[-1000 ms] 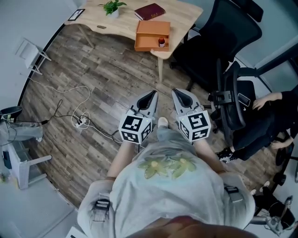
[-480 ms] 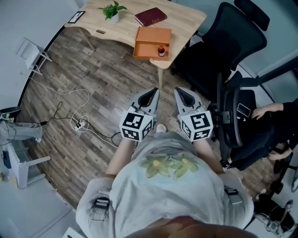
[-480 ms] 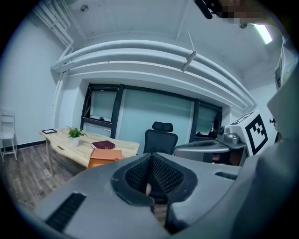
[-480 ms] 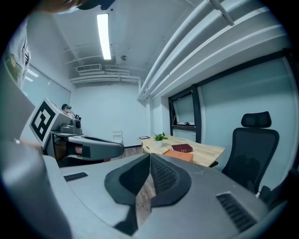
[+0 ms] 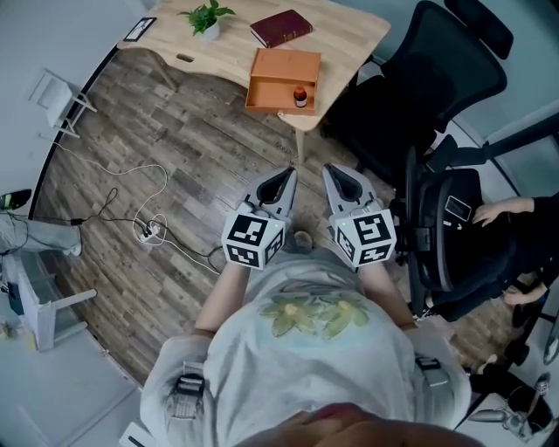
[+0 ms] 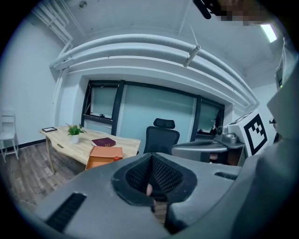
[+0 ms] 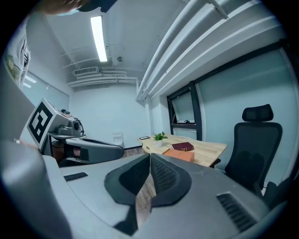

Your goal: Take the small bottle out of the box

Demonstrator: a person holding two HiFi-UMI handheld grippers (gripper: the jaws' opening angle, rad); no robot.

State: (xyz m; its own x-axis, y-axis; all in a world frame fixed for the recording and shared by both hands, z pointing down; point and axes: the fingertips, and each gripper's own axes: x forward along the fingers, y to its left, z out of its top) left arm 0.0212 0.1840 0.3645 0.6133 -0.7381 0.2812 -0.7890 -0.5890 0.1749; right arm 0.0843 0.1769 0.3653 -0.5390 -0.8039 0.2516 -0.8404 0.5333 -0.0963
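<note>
Bottle (image 5: 300, 95) stands, apparently upright, in box (image 5: 278, 70) on table (image 5: 225, 51).

cool bluish light, even throughout. ceiling strip light (image 7: 98, 37) bright, slightly blown out. head view: only faint, soft shadows on the floor (image 5: 175, 157). gripper views: strong fisheye bending, black vignetted corners. right claw (image 7: 149, 158) soft near the lens, far room sharper.

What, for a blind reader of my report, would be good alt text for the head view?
Seen from above, a person holds the left gripper and right gripper side by side, both shut, pointing toward a wooden table. On it sit an orange box with a small bottle inside, a red book and a potted plant; a black chair stands beside it.
</note>
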